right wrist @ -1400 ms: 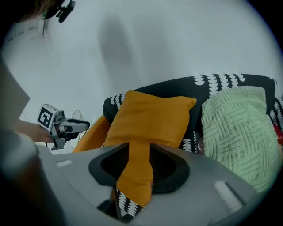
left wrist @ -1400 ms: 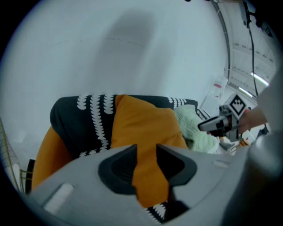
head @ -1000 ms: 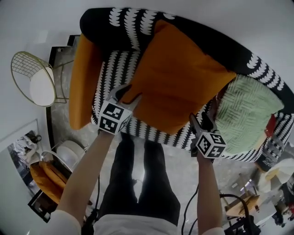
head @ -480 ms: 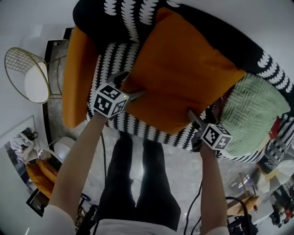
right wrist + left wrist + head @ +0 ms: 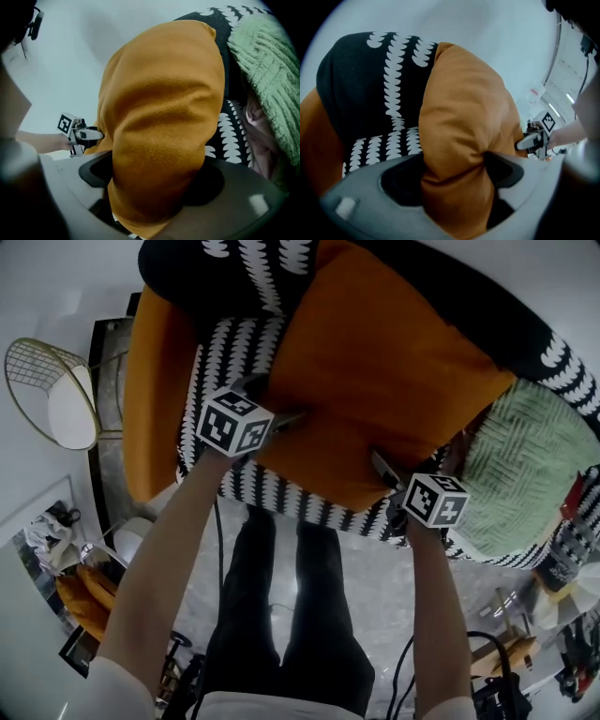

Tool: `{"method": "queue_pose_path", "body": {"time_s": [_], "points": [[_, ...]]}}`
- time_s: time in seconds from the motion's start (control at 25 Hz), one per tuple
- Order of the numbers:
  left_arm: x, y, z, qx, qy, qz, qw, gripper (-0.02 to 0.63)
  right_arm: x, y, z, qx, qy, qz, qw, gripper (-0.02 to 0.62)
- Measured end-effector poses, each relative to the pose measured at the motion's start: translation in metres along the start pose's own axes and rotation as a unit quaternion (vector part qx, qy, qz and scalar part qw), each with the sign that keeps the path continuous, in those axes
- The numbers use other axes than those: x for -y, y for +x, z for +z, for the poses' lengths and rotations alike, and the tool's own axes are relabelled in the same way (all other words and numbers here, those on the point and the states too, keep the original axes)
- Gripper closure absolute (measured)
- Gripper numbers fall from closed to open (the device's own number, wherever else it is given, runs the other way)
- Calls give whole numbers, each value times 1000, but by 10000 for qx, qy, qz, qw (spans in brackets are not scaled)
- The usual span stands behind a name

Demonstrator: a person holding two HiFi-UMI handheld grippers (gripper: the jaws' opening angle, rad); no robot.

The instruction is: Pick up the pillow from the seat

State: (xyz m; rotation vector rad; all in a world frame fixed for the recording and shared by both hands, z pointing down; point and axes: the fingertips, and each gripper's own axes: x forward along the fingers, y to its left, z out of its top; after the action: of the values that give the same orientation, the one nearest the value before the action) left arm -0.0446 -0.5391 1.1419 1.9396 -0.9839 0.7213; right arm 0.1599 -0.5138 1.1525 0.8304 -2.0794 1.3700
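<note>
A big orange pillow (image 5: pixel 375 371) leans on the black-and-white patterned seat (image 5: pixel 230 343). My left gripper (image 5: pixel 274 401) is at the pillow's lower left edge, my right gripper (image 5: pixel 408 465) at its lower right corner. In the left gripper view the pillow (image 5: pixel 464 117) fills the gap of the left gripper (image 5: pixel 454 173), whose jaws are opening. In the right gripper view the pillow (image 5: pixel 164 103) bulges between the jaws of the right gripper (image 5: pixel 159 183), which are closing on it. The fabric touches both pairs of jaws; I see no firm squeeze.
A green knitted cushion (image 5: pixel 525 465) lies on the seat right of the orange pillow. Another orange cushion (image 5: pixel 155 399) stands against the seat's left arm. A gold wire chair (image 5: pixel 56 399) is on the floor at the left. The person's legs (image 5: pixel 281 615) stand before the seat.
Both grippers have moved forward onto the pillow's lower edge and their jaws have spread wide around the fabric. The view has shifted closer to the seat.
</note>
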Motion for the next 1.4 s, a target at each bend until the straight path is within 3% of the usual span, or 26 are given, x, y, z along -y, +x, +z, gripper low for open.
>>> {"method": "queue_pose_path", "body": {"time_s": [0.24,0.44,0.84,1.12,1.4], "points": [[21,-16,5,181,236,-20,9996,374,-20,-12,6,234,-228,22,9995,294],[42,-33,1,155,531,4,9985,442,-33,-24,0,286,-216,-2,9994,333],[95,-99,6,295,794,-17,9964,443,-81,-87,-3,202,-338,-30,9992,333],[122,-147,41,519,586,185,9968,445,-117,-131,30,295,-616,11,9977,333],[162,-226,68,715,383,403,9959,442,-180,-194,53,274,-897,122,9955,331]]}}
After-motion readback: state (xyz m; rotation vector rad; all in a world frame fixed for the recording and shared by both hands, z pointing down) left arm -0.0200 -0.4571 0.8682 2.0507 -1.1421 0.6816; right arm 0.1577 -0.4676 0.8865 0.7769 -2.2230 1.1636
